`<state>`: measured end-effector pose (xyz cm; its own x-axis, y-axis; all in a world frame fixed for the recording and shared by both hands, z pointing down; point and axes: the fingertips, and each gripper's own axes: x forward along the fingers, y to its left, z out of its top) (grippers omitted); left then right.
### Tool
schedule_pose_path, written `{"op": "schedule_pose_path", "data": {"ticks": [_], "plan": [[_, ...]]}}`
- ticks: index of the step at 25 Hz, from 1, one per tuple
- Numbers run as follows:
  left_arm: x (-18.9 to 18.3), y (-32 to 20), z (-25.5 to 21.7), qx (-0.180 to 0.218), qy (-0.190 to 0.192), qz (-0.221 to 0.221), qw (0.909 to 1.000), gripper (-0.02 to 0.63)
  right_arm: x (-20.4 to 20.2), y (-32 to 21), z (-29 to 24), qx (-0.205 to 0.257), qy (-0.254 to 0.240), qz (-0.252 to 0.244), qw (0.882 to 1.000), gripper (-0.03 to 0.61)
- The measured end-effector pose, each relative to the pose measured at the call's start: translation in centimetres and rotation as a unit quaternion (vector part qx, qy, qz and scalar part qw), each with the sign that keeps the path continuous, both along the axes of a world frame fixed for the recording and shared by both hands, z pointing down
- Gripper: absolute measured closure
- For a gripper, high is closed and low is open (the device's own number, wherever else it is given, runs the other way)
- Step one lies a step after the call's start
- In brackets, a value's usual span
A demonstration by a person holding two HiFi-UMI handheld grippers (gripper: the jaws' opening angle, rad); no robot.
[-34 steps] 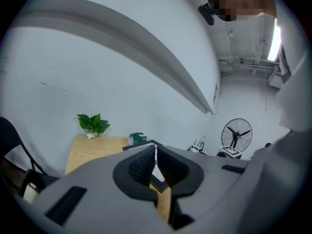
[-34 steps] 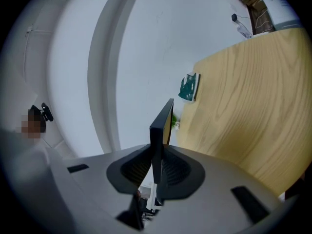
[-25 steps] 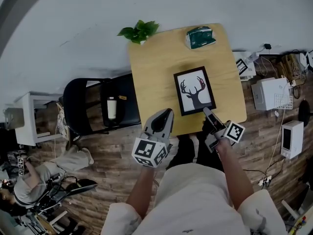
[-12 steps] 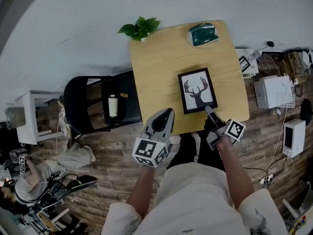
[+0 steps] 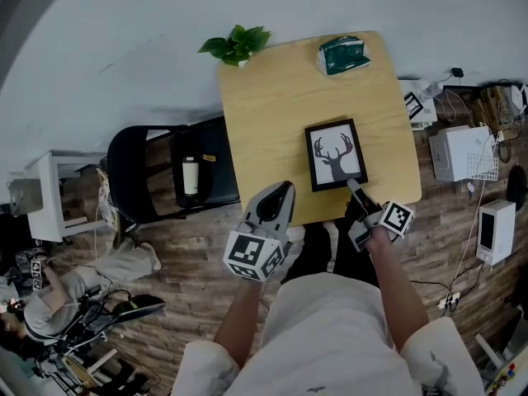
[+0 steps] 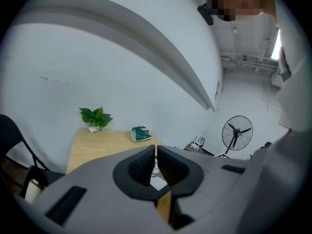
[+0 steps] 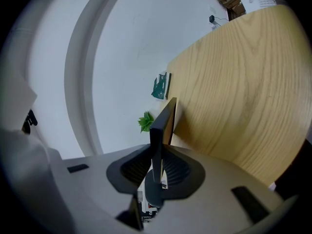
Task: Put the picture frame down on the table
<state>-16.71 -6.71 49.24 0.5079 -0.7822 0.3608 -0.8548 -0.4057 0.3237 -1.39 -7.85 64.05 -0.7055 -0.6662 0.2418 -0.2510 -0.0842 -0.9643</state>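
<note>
Frame look: picture frame has a thin black border and a white sheet with a dark deer head and antlers. Portrait format. It reads as a dark edge-on slab in the right gripper view.
Frame place: centre-right of the head view, over the near right part of the wooden table. It looks roughly flat to the top. Can't tell whether it rests on the wood.
Right gripper: right gripper has its jaws clamped on the frame's near edge, by the lower right corner. The frame runs straight out between the pads.
Left gripper: left gripper has its jaws closed together with nothing between them. It sits at lower centre of the head view, at the table's near edge, apart from the frame.
Pot: small white pot holds a leafy green plant, at the table's far left corner.
Pack: green pack sits at the far right corner. Contents can't be made out.
Chair: black chair stands left of the table, with a white bottle on its seat.
</note>
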Motion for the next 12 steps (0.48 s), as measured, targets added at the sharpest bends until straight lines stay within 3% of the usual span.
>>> {"op": "schedule_pose_path", "data": {"ticks": [12], "plan": [[0.6,0.4,0.1,0.000,0.000,0.006,1.0000,0.598,0.8,0.4,1.2,-0.024,-0.002,0.013,1.000,0.511]]}}
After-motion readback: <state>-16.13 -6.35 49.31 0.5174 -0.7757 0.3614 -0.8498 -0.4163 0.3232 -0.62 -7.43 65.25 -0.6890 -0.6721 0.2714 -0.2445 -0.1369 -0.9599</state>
